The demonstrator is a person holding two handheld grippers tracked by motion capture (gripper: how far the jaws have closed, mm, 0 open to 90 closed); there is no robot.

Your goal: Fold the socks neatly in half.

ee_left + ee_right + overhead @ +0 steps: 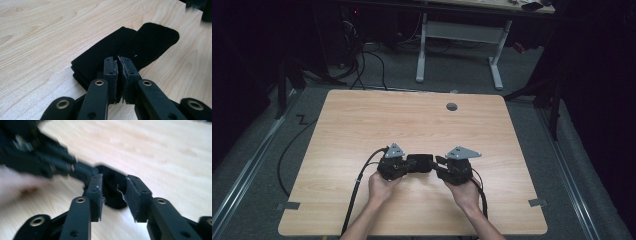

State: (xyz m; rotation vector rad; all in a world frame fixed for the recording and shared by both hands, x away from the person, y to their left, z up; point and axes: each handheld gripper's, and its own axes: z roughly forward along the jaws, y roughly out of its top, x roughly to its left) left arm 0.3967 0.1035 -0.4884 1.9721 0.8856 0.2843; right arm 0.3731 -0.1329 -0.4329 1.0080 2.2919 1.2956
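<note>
Black fabric strip [120, 50], already folded into a layered stack, is seen lying on the wooden table [362, 120] just toward six o'clock of its centre, between the two grippers. Its near end appears pinched by the left gripper [117, 65], whose jaws are nearly together. The right gripper [114, 187] is held half-open around the other end without pressing, so the last fold seems left undone.
</note>
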